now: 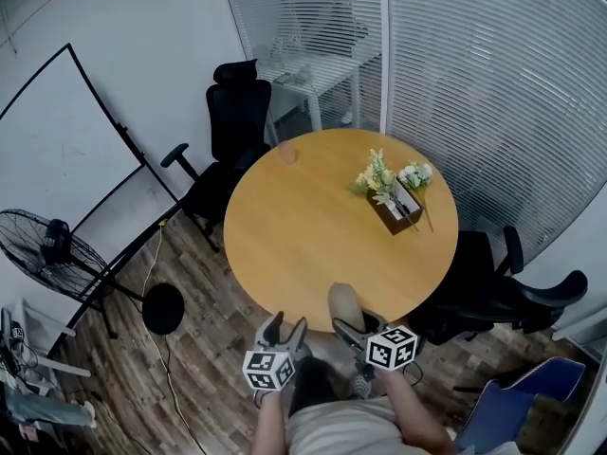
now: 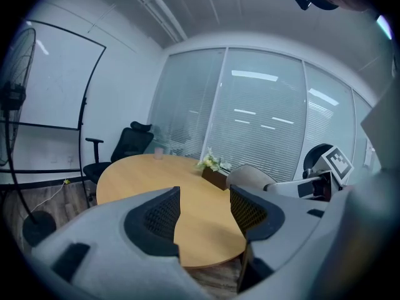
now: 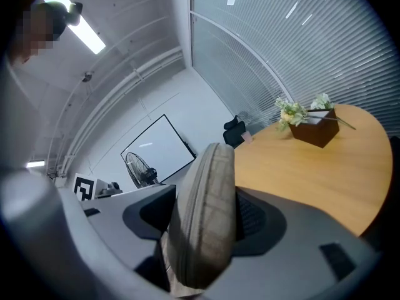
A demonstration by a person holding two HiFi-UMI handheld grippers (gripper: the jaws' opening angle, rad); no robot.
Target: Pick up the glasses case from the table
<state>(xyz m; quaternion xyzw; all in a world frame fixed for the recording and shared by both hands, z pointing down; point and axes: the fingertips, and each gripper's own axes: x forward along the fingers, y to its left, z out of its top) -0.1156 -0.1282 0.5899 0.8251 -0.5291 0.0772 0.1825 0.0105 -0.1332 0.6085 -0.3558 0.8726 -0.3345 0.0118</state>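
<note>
Right gripper (image 1: 353, 323) grips the glasses case (image 1: 343, 301) on edge between its pads, at the six o'clock rim of the round table (image 1: 303, 226). Left gripper (image 1: 283, 330) sits just beside it at seven o'clock, jaws parted, nothing between them. Farther out: flower box (image 1: 396, 205) at two o'clock, black chair (image 1: 234, 112) at eleven.

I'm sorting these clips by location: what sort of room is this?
Most likely a small office meeting room: a round wooden table with black office chairs around it, a whiteboard on a stand, and glass walls with blinds.
</note>
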